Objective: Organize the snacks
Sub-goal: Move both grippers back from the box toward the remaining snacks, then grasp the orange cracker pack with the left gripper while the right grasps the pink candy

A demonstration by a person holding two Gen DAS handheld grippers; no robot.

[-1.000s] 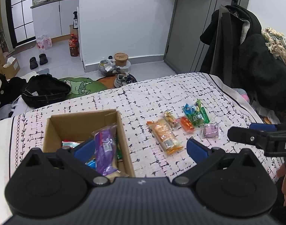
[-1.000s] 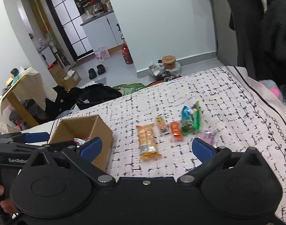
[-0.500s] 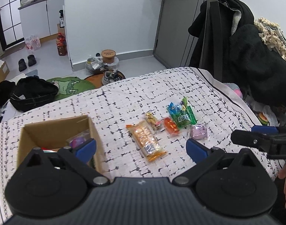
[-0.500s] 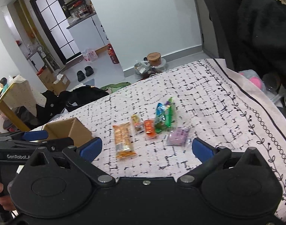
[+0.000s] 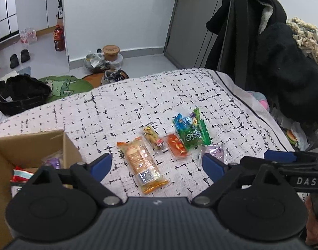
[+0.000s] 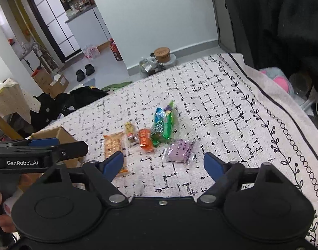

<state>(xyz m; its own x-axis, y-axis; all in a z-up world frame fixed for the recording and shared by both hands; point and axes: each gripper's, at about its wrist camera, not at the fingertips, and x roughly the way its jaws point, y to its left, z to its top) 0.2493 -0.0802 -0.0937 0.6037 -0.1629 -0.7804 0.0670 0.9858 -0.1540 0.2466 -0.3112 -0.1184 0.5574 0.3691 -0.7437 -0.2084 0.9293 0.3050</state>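
Several snack packs lie in a row on the patterned bedspread: an orange cracker pack [image 5: 142, 164], a small yellow pack [image 5: 154, 139], a red-orange pack [image 5: 177, 146], green and blue bags [image 5: 192, 132] and a purple pack [image 5: 215, 153]. A cardboard box [image 5: 31, 148] at the left holds a few snacks. My left gripper [image 5: 156, 165] is open and empty, above the cracker pack. My right gripper [image 6: 164, 165] is open and empty, just in front of the purple pack [image 6: 178, 151]. The box [image 6: 56, 134] shows behind the left gripper in the right wrist view.
The bedspread [image 5: 138, 104] ends at a bordered edge on the right [image 6: 283, 137]. Dark coats [image 5: 273, 48] hang at the right. Bags, shoes and a tub [image 5: 111, 51] lie on the floor beyond the bed.
My left gripper has let go of the purple pack into the box and moved right to over the cracker pack. My right gripper has moved closer to the purple pack on the bed.
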